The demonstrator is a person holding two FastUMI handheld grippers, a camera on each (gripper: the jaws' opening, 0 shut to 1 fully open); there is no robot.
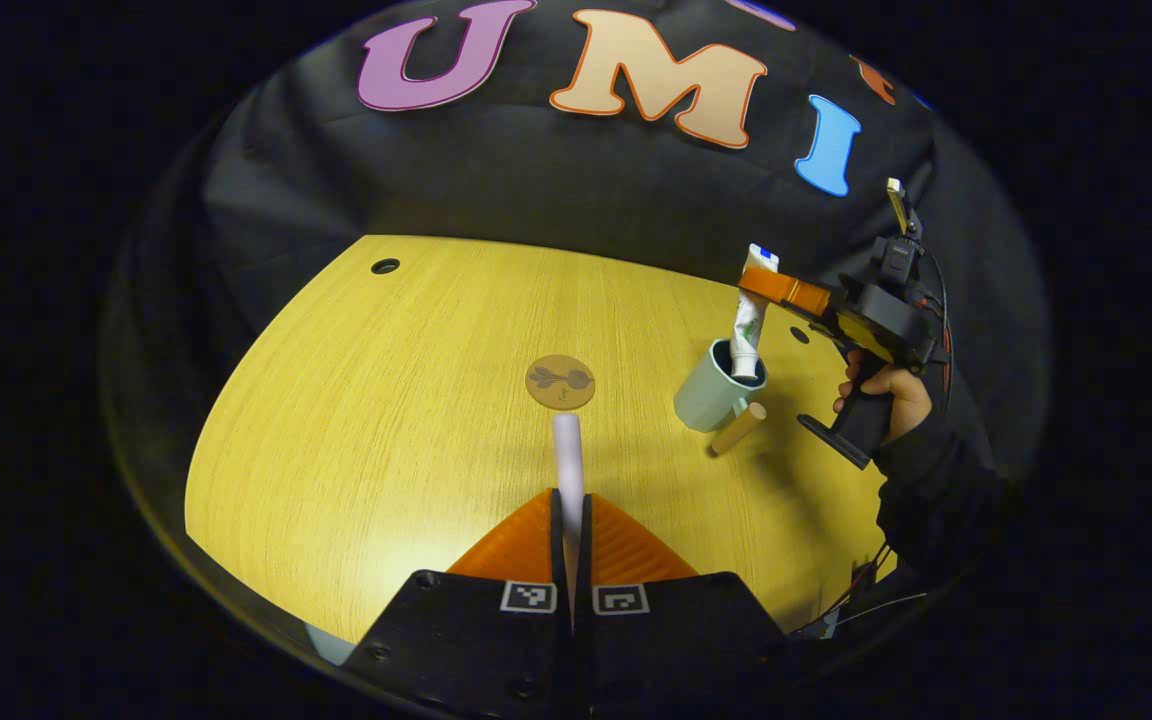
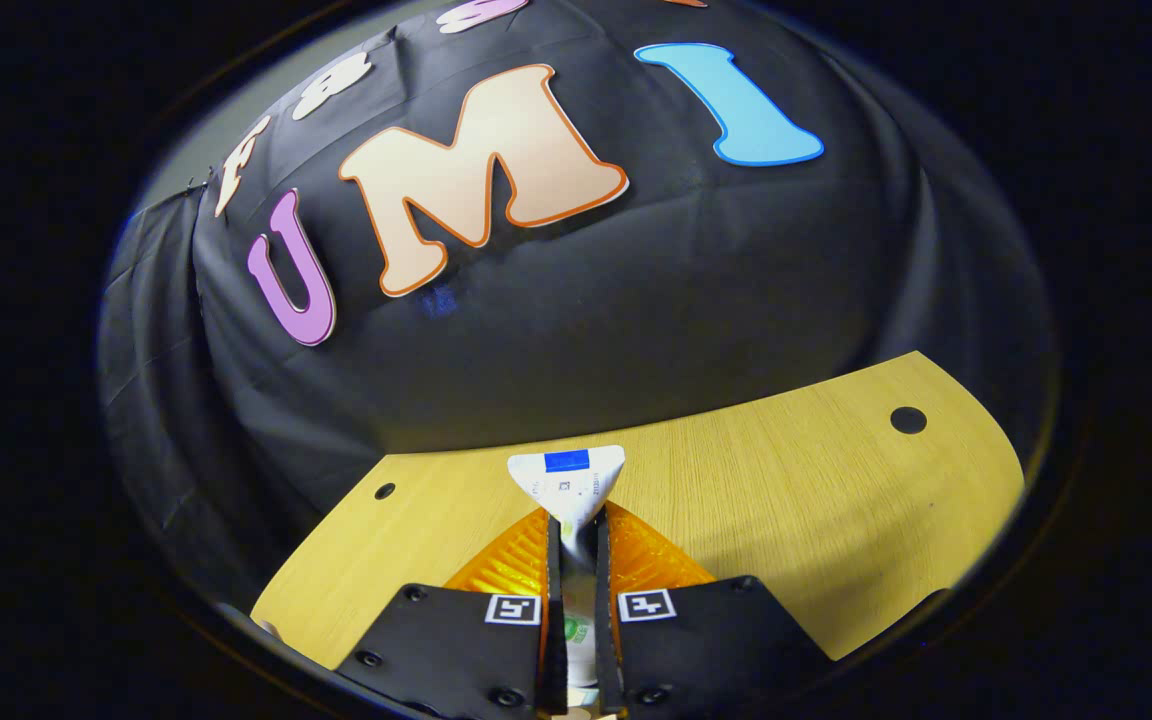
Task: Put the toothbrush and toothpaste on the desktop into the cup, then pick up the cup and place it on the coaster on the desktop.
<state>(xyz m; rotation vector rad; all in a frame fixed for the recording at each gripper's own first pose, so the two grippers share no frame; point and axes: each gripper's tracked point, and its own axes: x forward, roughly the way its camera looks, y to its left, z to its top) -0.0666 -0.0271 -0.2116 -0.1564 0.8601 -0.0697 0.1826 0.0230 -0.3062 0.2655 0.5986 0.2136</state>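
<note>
Desktop (image 1: 356,420): a curved wooden top is seen, on which the coaster, the cup and a short wooden cylinder (image 1: 737,429) rest; the cylinder lies just beside the cup's base.
Cup (image 1: 711,395): a pale cup is stood upright, apart from the coaster; the lower end of the toothpaste is already inside its mouth.
Toothpaste (image 1: 748,325): the tube is held upright by its upper part, cap end down in the cup. It is judged best lowered straight until it bears on the bottom before the fingers are parted, so that the cup is not tipped.
Right gripper (image 2: 576,545): it is closed on the toothpaste, the crimped end standing out past the fingertips.
Coaster (image 1: 561,381): a round brown disc is left bare, nearer the desktop's middle.
Toothbrush (image 1: 568,465): a pale slender handle is clamped in the narrowed left gripper (image 1: 570,515) above the desktop, pointing toward the coaster; it is judged to go in once the cup's mouth is free.
</note>
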